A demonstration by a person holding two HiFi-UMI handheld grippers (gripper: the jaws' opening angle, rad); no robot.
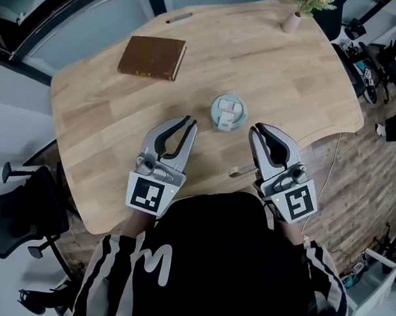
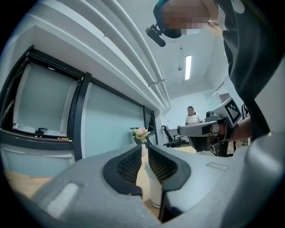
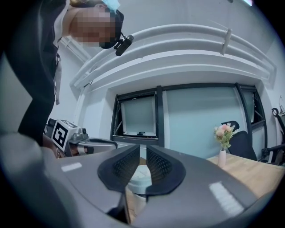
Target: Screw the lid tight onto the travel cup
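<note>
Wooden table (image 1: 274,66), pale top. Travel cup (image 1: 227,113) stands upright on it with its light lid on top; taken as the reference point.

Left gripper (image 1: 190,122): just left of the cup and nearer the person, tips pointing away from the body, not touching the cup. In the left gripper view its jaws stand only a narrow slit apart, with nothing between the pads; the cup's white side shows past them.

Right gripper (image 1: 258,129): just right of the cup, also nearer the person and clear of it. In the right gripper view its jaws are likewise a narrow slit apart and empty, with the lid's top visible beyond the gap.

Brown book (image 1: 152,57): lies flat, well to the left of the cup and farther from the person.

Small vase of flowers (image 1: 292,21): well beyond the cup to the right, near the far table edge.
</note>
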